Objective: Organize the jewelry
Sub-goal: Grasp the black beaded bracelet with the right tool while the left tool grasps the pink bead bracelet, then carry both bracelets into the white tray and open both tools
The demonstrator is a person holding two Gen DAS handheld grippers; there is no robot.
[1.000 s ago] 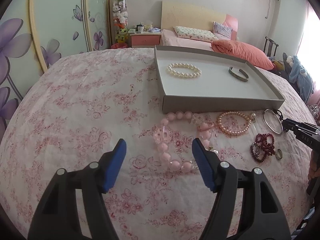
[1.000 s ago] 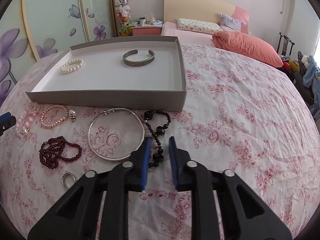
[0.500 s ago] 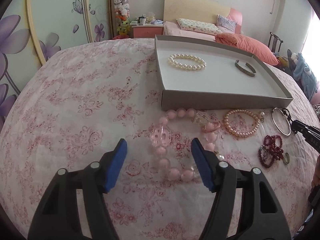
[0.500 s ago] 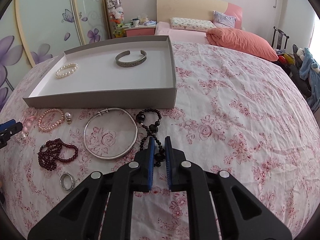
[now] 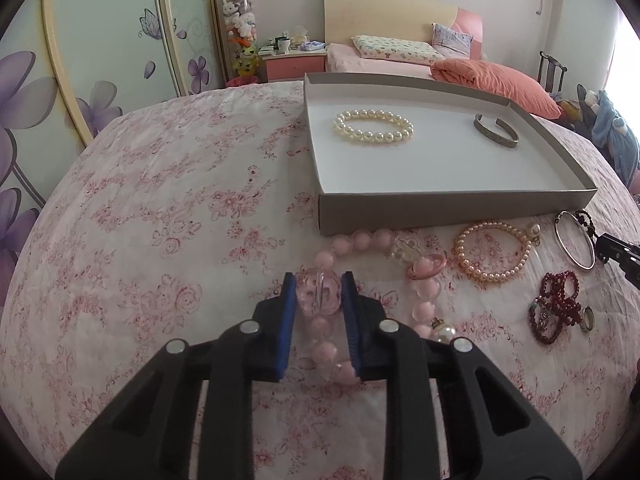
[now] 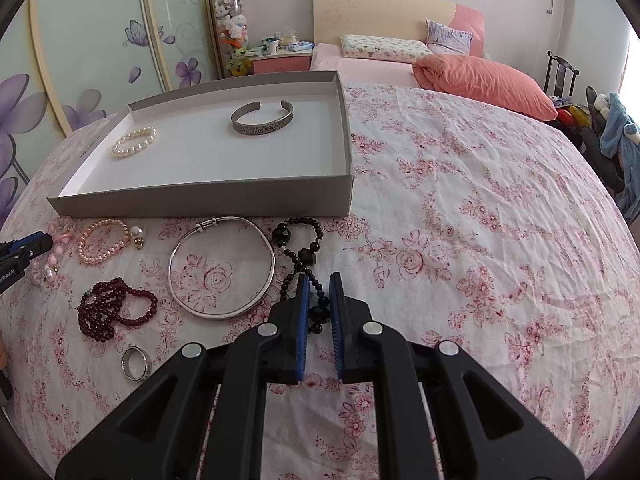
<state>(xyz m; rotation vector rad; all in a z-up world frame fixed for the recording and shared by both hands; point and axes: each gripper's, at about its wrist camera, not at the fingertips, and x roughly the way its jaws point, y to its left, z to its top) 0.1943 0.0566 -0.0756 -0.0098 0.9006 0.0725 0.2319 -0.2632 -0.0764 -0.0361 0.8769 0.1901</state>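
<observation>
On the floral bed (image 6: 460, 208), the grey tray (image 6: 200, 200) holds a white pearl bracelet (image 5: 374, 127) and silver cuff (image 6: 263, 118). Just before the tray's front wall, the left gripper (image 5: 319, 294) is closing on the pink bead necklace (image 5: 320, 294), the large clear bead between its pads; the right gripper (image 6: 319, 306) is clamped on the black bead necklace (image 6: 298, 236).

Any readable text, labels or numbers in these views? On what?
"RoboAI", start cut off at the picture's edge: on the body of the left tongs, whose jaws are closing on the pink bead bracelet.
Small print on the tray's left inner wall: too small to read.
Nothing else legible.
</observation>
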